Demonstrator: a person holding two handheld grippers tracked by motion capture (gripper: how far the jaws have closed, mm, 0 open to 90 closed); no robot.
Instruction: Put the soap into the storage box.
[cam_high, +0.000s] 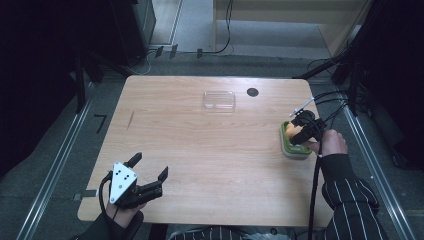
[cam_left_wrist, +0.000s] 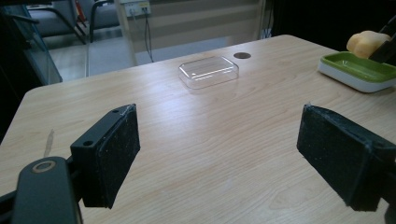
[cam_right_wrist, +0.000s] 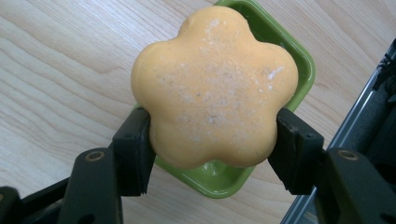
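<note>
Right tongs (cam_right_wrist: 212, 154) pinch the flower soap (cam_right_wrist: 215, 88) just above its green dish (cam_right_wrist: 299, 60), at table's three o'clock; it could slip. Left tongs (cam_high: 150, 175), seven o'clock, gape empty.

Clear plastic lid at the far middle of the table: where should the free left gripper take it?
Judging by shape, grip the clear rectangular plastic lid across its shorter width, jaws on the two long edges, coming down from above. It lies flat and low on the wooden table, so a side approach offers little. The left gripper is open.
</note>
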